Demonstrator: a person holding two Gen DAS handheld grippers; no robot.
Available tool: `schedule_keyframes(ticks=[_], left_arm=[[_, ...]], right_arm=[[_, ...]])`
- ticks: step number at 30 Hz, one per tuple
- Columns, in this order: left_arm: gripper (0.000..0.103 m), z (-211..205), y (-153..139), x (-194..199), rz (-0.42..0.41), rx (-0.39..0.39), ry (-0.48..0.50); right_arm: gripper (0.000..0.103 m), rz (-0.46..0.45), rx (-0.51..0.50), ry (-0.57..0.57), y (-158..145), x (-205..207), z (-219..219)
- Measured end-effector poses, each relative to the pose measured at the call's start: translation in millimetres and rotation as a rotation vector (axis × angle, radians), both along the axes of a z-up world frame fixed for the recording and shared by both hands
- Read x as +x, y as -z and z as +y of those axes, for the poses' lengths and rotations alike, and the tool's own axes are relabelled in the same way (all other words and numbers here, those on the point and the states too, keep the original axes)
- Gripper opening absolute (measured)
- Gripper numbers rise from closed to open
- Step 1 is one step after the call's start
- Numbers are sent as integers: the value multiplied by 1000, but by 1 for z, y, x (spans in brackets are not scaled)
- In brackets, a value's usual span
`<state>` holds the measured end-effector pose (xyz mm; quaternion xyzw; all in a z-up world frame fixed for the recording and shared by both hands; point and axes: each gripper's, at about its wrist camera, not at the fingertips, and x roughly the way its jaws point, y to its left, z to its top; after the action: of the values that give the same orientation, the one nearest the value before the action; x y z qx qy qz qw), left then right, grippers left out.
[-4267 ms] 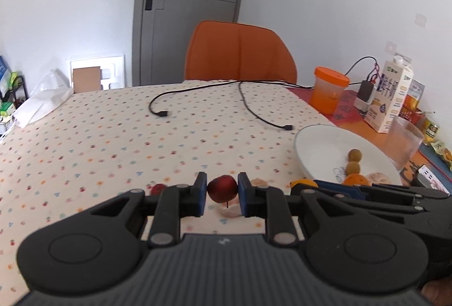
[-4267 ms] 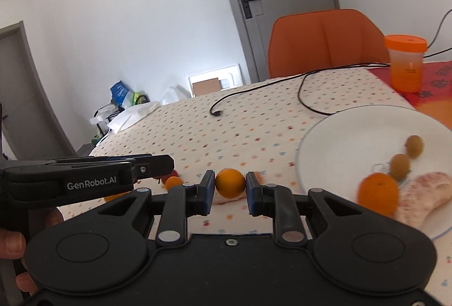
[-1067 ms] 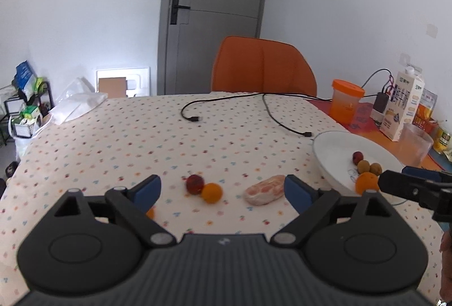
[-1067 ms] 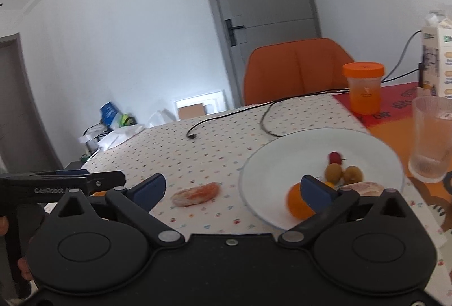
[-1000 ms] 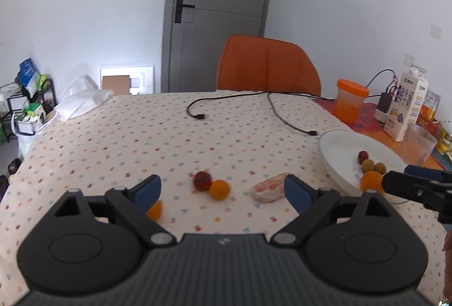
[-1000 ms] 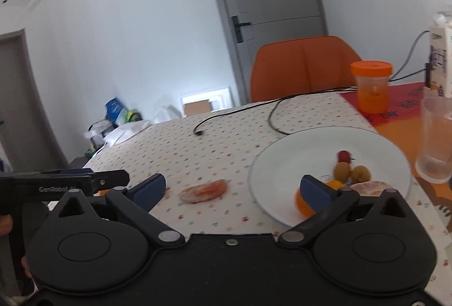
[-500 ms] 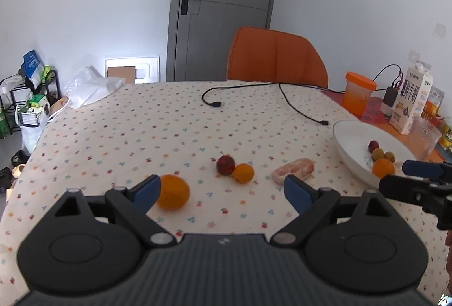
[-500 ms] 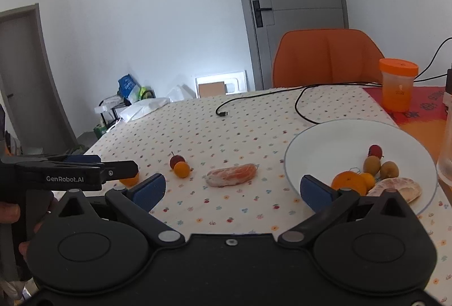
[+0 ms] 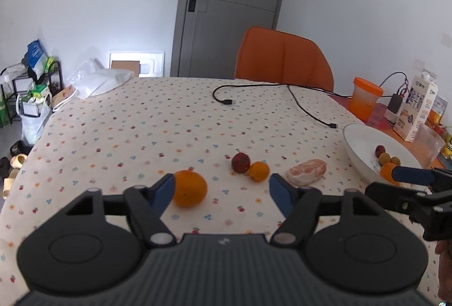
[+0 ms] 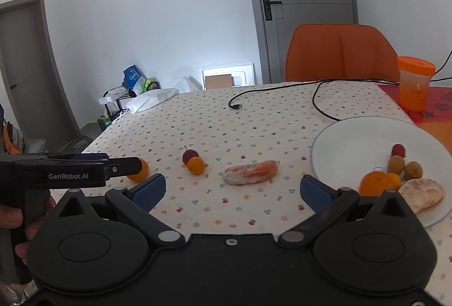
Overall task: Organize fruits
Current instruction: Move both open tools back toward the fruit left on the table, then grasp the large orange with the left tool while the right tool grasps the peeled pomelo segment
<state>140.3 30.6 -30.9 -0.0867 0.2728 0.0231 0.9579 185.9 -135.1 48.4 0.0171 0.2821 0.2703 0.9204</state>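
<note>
Both grippers hover empty above a table of scattered fruit

Left gripper (image 9: 220, 188) and right gripper (image 10: 231, 190) are spread wide; an orange (image 9: 189, 191), small red fruit (image 9: 240, 162), tangerine (image 9: 259, 171) and peeled segment (image 9: 306, 172) lie outside the white plate (image 10: 353, 136), probably awaiting collection

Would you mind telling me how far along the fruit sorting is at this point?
Partly done. The white plate already holds a large orange, a smaller orange fruit, a peeled citrus piece, two brownish fruits and a small red one. Nothing is in hand: the left claw and right claw are both open. Left on the tablecloth: an orange, a red fruit, a small orange and a peeled segment.
</note>
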Motion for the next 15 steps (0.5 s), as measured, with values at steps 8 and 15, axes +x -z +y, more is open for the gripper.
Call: schedule_keyframes(ticks=[8,15], left_arm=[[55,11,11,11,40,-9,-37],[47,15,20,22,64,-4,-59]], right_arm=[[97,20,1,-10,8,12,14],[95,49,-35,-16,16,28,25]])
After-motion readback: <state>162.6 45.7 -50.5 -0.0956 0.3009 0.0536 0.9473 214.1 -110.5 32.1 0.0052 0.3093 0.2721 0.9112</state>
